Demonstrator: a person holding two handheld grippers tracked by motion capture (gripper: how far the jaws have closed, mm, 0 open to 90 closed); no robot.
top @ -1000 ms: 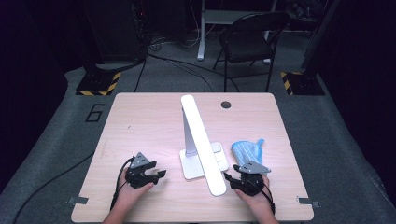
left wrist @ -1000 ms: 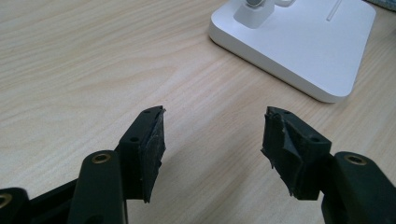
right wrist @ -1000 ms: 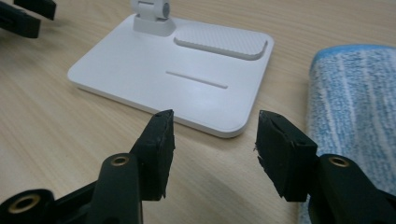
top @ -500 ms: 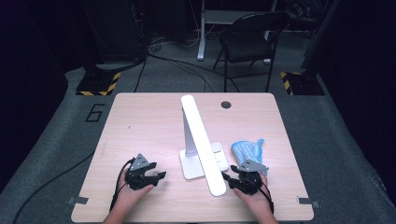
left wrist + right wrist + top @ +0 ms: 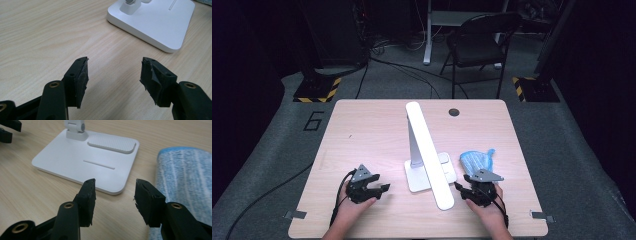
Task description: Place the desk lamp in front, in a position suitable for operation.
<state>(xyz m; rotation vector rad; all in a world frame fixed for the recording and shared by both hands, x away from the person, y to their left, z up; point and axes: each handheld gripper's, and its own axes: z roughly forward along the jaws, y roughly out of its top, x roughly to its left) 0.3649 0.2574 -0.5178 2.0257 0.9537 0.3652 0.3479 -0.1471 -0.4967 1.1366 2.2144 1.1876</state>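
Note:
A white desk lamp (image 5: 426, 145) stands mid-table on a flat base (image 5: 447, 176), its long head tilted toward me. Its base (image 5: 160, 22) lies ahead of my left gripper (image 5: 113, 72), which rests open on the wood with nothing between its pads; from above the left gripper (image 5: 384, 189) sits left of the base. My right gripper (image 5: 113, 195) points at the base's near corner (image 5: 110, 185), its jaws having just been closing a little, still open and empty. From above, the right gripper (image 5: 462, 191) sits right of the lamp. A folded blue cloth (image 5: 182, 175) lies beside it, also the cloth (image 5: 474, 159).
The wooden table (image 5: 362, 135) has a cable hole (image 5: 454, 112) at the back. A black chair (image 5: 477, 45) and stands with hazard-striped feet (image 5: 314, 92) sit on the floor beyond. The left gripper's jaws (image 5: 7, 130) show far off in the right gripper view.
None of the objects has moved. Both hands stay where they were; the right gripper's jaws look slightly narrower.

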